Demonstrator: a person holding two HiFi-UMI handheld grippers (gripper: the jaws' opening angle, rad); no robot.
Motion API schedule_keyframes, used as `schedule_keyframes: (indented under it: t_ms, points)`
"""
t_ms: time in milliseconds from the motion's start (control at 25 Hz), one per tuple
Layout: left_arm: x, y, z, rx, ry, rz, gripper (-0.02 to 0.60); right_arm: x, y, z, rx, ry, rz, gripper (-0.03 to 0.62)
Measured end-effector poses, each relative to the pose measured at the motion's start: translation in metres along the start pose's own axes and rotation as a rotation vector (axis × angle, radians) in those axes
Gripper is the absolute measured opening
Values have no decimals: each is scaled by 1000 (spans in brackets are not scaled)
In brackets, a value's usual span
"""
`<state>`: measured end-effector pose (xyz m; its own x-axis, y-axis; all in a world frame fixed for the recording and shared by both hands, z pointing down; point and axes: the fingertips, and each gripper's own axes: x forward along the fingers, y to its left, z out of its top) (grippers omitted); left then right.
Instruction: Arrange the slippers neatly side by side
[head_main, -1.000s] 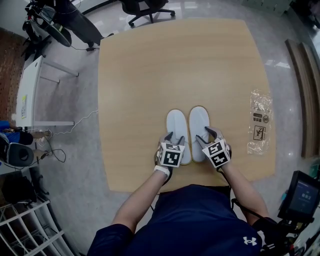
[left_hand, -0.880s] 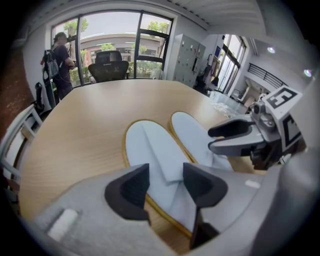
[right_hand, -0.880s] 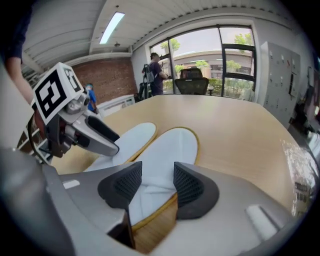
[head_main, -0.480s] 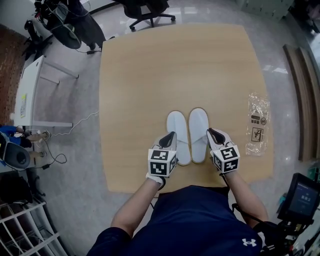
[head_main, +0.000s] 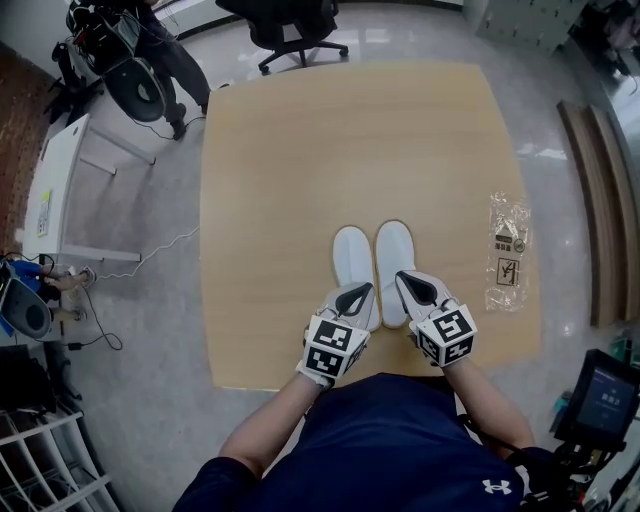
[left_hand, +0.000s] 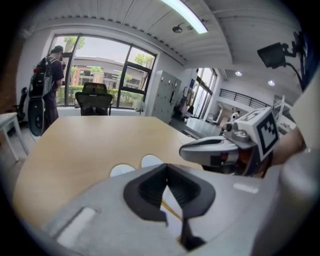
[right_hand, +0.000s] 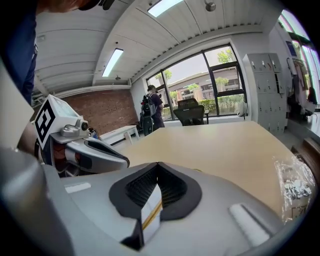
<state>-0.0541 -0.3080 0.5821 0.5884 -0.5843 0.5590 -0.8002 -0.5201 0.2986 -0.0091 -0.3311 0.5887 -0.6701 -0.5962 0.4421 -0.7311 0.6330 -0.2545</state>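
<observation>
Two white slippers lie side by side on the wooden table (head_main: 350, 150), toes pointing away: the left slipper (head_main: 350, 256) and the right slipper (head_main: 394, 250). My left gripper (head_main: 357, 295) hovers above the left slipper's heel, shut and empty. My right gripper (head_main: 409, 284) hovers above the right slipper's heel, also shut with nothing in it; its jaws have just been closing. In the left gripper view the shut left gripper (left_hand: 167, 170) hides most of the slippers; only the two toes (left_hand: 121, 170) peek past it. In the right gripper view the shut right gripper (right_hand: 157, 169) hides the slippers.
A clear plastic bag (head_main: 507, 250) lies on the table's right edge. An office chair (head_main: 290, 20) and a standing person (head_main: 150, 45) are beyond the far edge. A white desk (head_main: 60, 190) stands to the left. A screen (head_main: 600, 395) sits at lower right.
Both grippers have lifted off the slippers' heels and drawn back toward me, and their jaws went from open to shut. The slippers stayed in place.
</observation>
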Motion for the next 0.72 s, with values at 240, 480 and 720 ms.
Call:
schedule_keyframes:
  t_ms: [240,480,720]
  points:
    - [-15,-15,20,-33,-65,-60,3,-15,5,10,12,-27,-23,11]
    - [-19,-24,30,64,-101,-47,3,-21,12,12,-24,-27,-39,11]
    - [-34,-28,28,132,-119,-34,3,-35,33,33,-100,-72,-46,11]
